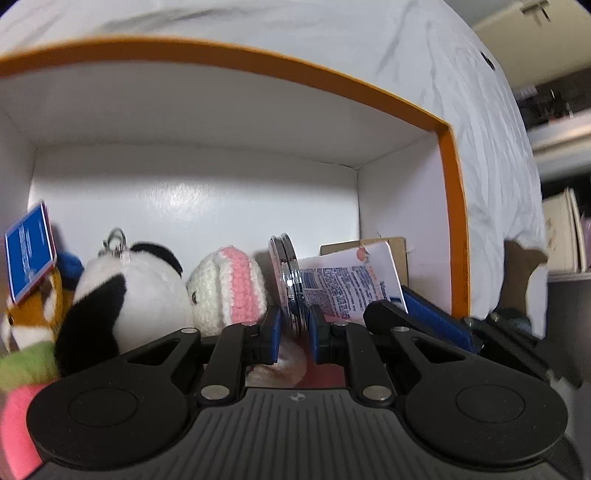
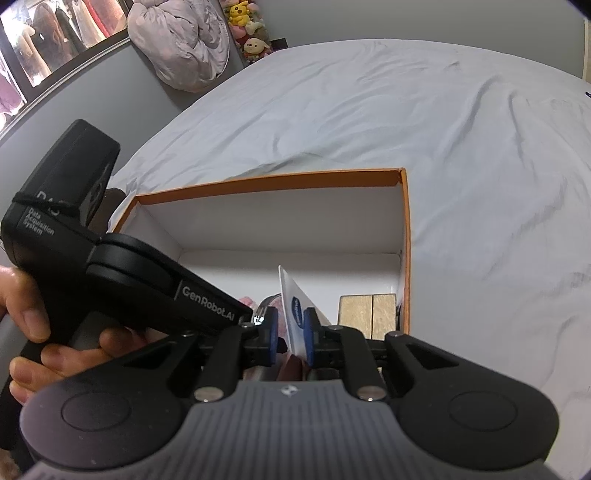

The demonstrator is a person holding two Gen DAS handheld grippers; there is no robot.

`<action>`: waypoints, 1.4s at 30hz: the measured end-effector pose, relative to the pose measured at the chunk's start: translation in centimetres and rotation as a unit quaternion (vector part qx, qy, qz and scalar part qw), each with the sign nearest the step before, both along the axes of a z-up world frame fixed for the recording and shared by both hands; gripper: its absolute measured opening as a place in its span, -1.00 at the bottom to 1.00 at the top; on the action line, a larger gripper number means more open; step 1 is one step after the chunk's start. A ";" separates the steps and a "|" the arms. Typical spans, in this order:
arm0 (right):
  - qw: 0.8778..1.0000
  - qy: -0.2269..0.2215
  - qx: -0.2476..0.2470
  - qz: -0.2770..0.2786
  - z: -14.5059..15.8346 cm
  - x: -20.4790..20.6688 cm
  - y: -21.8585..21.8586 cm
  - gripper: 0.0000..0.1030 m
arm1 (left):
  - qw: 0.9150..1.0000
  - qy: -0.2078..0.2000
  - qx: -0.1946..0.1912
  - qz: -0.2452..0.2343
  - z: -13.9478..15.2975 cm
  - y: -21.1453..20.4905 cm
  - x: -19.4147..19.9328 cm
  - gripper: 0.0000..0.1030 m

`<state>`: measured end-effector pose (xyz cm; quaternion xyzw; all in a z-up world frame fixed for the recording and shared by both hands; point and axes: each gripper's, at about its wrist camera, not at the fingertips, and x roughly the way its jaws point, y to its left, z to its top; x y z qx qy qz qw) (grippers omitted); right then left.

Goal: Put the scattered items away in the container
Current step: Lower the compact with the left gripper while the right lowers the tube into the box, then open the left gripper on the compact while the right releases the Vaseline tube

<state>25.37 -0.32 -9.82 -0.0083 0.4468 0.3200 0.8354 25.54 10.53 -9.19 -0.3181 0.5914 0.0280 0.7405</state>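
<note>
Open cardboard box (image 1: 452,206) with orange rim and smooth white inner walls sits on a wrinkled white bedsheet (image 2: 480,155). Both tongs reach down into it.

Left gripper (image 1: 293,325): black linkage arms, blue pads, jaws nearly closed on the edge of a round shiny metal tin (image 1: 290,280), which stands on its rim, ribbed edge toward the camera. Pads press it from both sides.

Right gripper (image 2: 290,332): same build, jaws narrow, a thin white glossy card or sachet (image 2: 293,314) with a blue oval logo stands between the pads. It touches the right pad; a gap shows at the left pad, so a firm grip is not clear. In the left wrist view the same flat packet (image 1: 351,284) shows dense blue print and leans just right of the tin.

Already in the box, left side: fuzzy black-and-white panda plush (image 1: 125,291) with a metal keyring clip, a crocheted cream-and-pink knit toy (image 1: 229,288) beside it, an orange-and-white plush (image 1: 29,314) with a blue rectangular tag (image 1: 31,251), plus green and pink soft bits at the lower left edge. Right corner: a tan, grainy block (image 2: 367,310) split by a seam.

A bare hand (image 2: 33,332) wraps the handle of the left tool. Background: puffy pale jacket (image 2: 181,48), stuffed toys (image 2: 247,29) against the wall.
</note>
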 end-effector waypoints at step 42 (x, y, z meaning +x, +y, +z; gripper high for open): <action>1.000 0.002 0.003 -0.014 0.3 -1.4 -1.8 -0.66 | 0.994 0.033 -0.051 -0.090 -0.1 -3.1 -1.7 -0.65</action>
